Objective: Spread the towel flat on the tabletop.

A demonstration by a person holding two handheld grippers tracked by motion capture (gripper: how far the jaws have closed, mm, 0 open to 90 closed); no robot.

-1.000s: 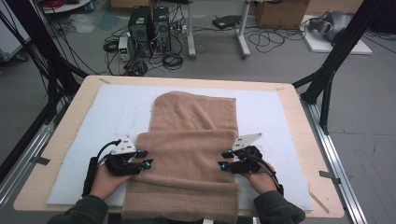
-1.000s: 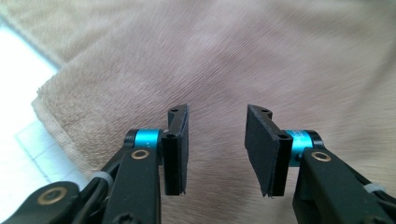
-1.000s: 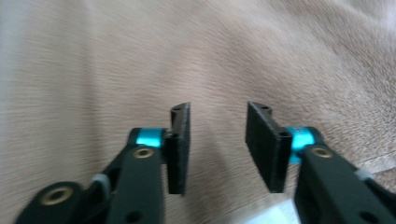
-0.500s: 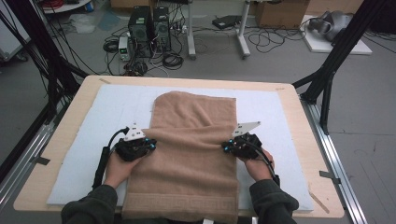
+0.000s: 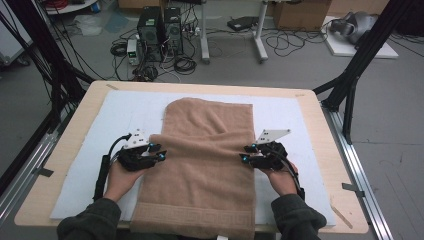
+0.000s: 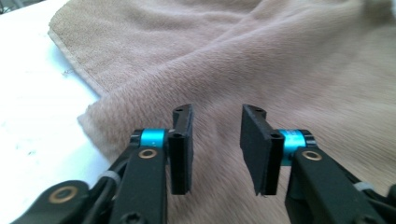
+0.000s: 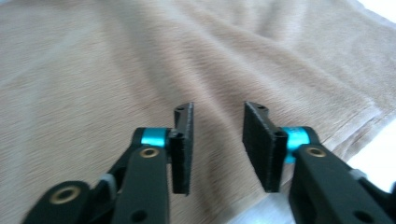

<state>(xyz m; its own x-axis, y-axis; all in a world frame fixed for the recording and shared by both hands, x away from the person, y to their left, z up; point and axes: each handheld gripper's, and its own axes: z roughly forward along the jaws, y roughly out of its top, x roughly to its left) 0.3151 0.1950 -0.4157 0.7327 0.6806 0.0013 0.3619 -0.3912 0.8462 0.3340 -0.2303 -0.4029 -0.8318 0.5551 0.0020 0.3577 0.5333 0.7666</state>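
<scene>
While my left gripper (image 5: 161, 153) and right gripper (image 5: 244, 153) have just been opening, nothing between their jaws, the tan terry towel (image 5: 205, 165) lies flat between them: soft, limp, light; I'd pinch its side edges.

The towel (image 5: 207, 160) is a plain tan-brown, with a woven key-pattern band along its near edge. It lies on a pale blue-white mat (image 5: 115, 115) over a light wood table (image 5: 320, 120). Both grippers, left (image 5: 159, 152) and right (image 5: 246, 153), are black with turquoise rings and grey-white top plates. The sleeves (image 5: 90, 225) are dark green.
</scene>
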